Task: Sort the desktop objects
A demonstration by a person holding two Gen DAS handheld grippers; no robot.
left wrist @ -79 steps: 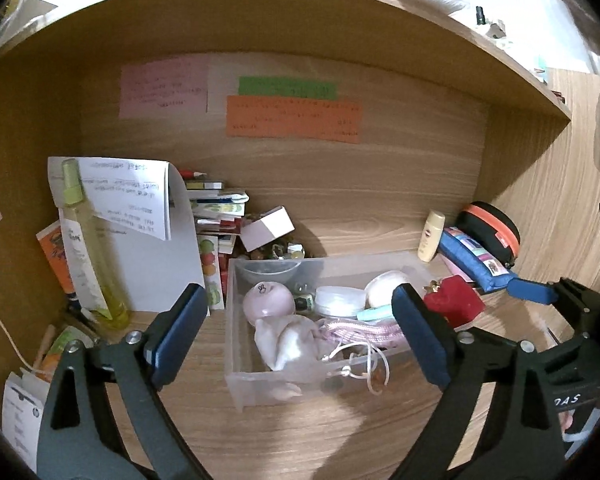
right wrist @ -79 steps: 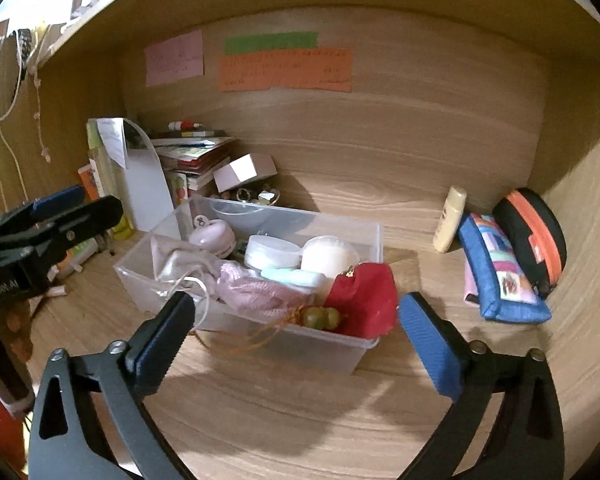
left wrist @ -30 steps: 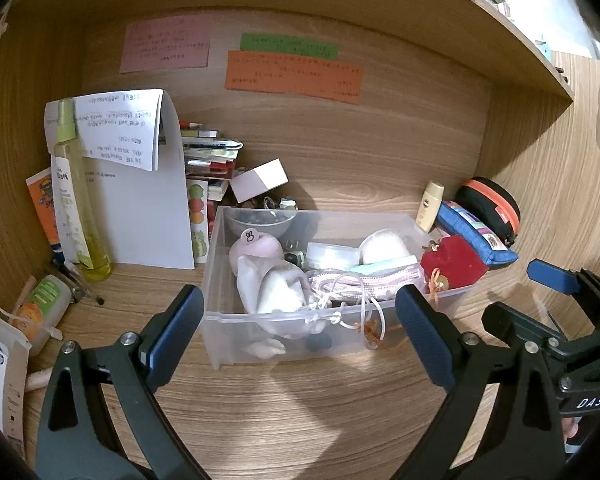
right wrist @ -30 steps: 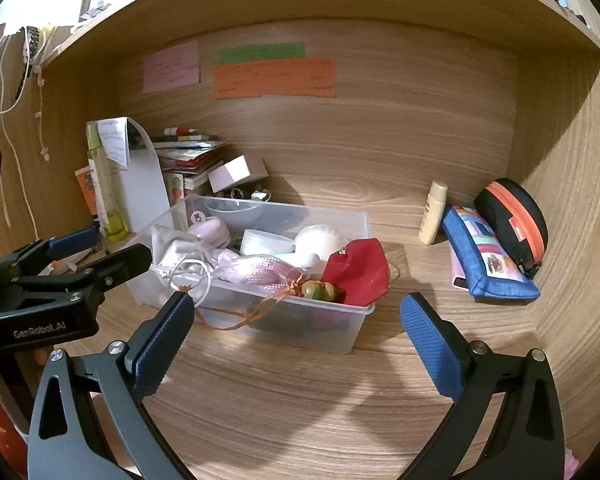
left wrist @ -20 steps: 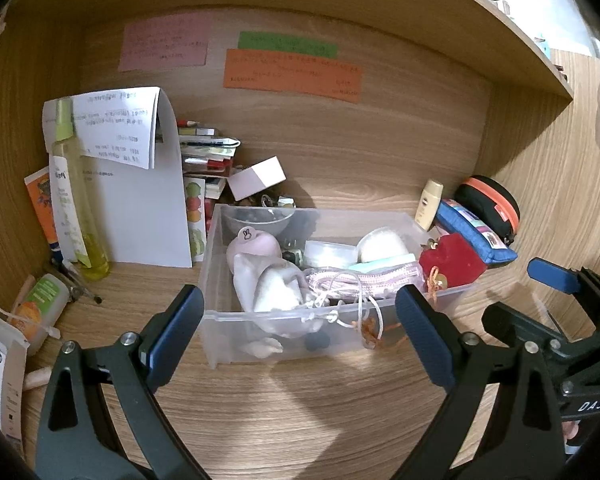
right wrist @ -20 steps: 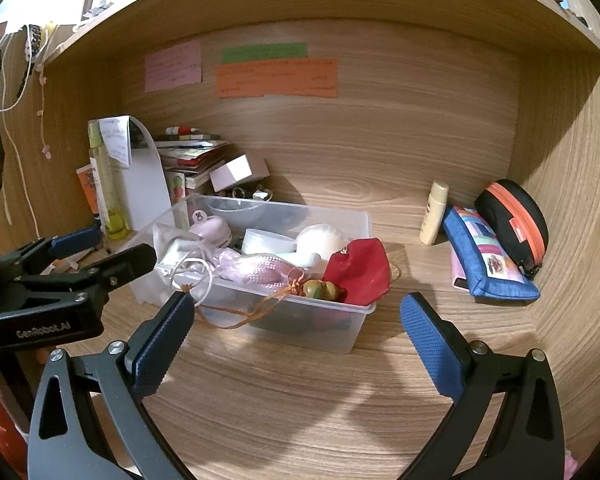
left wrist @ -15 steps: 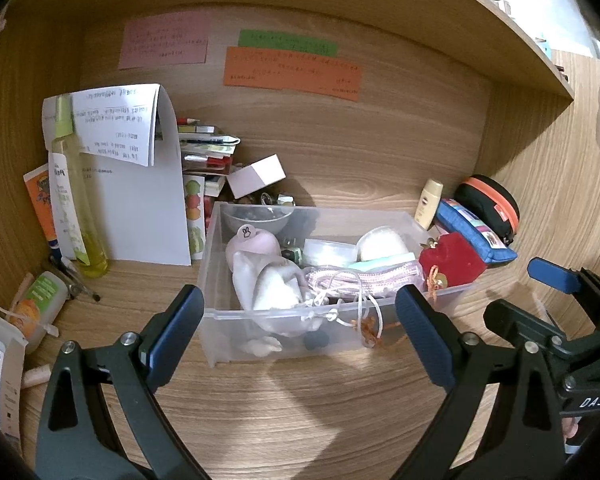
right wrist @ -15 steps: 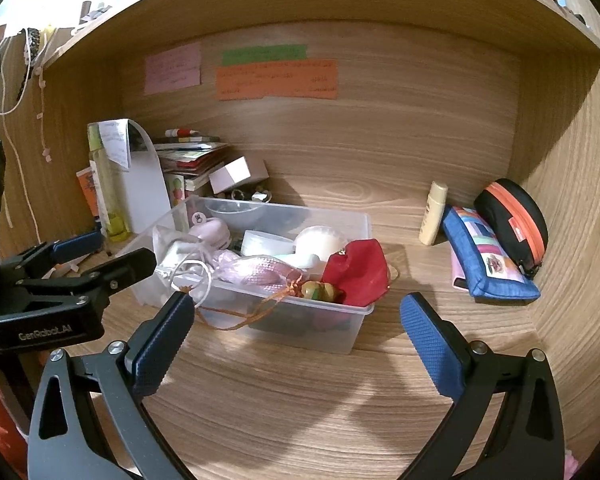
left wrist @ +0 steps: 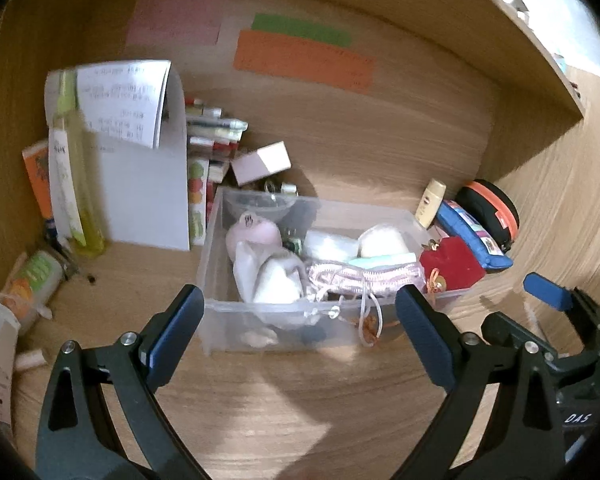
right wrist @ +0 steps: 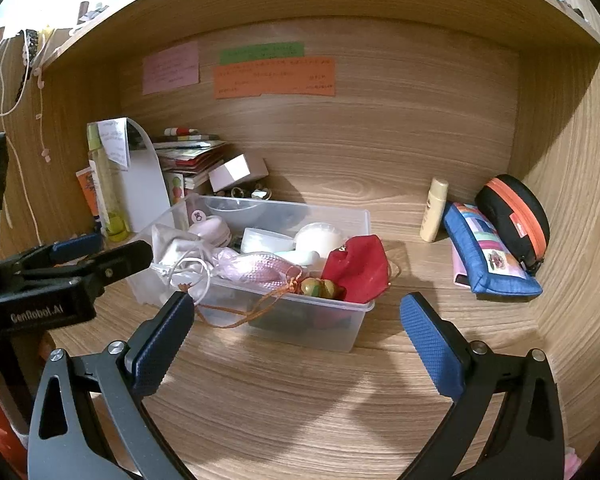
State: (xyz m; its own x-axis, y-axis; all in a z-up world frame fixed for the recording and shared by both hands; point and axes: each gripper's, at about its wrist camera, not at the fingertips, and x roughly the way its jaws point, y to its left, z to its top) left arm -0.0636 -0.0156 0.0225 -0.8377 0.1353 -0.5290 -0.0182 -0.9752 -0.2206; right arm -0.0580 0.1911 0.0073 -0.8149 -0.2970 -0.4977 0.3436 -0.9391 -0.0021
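Wooden desk and cubby walls surround me, with coloured notes stuck on the far panel. Both my tools hang spread wide and empty: left gripper just near of the clear bin, right gripper near its right corner. That bin sits mid-desk, crammed with a pink pouch, red pouch, white jars and loose cords. Well right of it lie a blue case, a black-and-orange case and a small cream bottle. I judge the next pick should be something lying on top, such as the red pouch, pinched by its body so the cords don't drag neighbours out. What lies at the bin's bottom is hidden under the pile, and the left view is smeared.
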